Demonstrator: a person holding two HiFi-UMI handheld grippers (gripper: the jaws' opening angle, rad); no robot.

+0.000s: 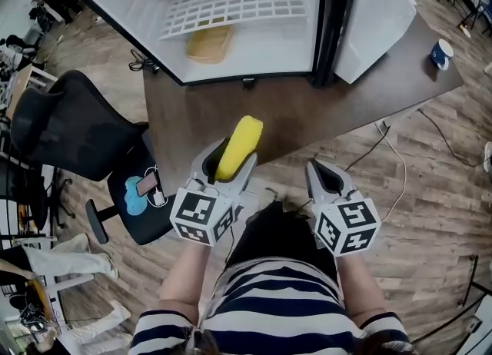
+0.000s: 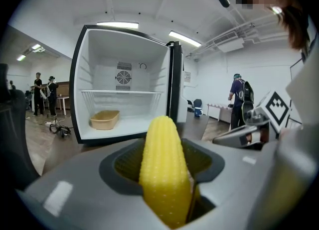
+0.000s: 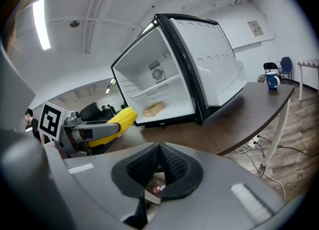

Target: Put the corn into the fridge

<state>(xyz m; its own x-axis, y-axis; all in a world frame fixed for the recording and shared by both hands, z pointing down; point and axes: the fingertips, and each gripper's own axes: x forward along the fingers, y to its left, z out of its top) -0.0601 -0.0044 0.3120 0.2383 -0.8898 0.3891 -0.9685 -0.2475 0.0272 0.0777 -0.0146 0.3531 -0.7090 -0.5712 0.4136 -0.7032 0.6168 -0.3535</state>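
Yellow corn [image 1: 239,146] clamped between fingers of left gripper [image 1: 234,158], held outside the open fridge [image 1: 280,48], over the brown surface [image 1: 307,115] before it. Right gripper [image 1: 329,178] alongside, fingers together, empty.

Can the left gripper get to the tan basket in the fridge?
Likely yes: the fridge door stands open, and only tabletop lies between the left gripper, holding the corn, and the tan basket under the wire shelf.

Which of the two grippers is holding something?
The left gripper: its jaws are clamped on the yellow corn. The right gripper is shut with nothing between its jaws.
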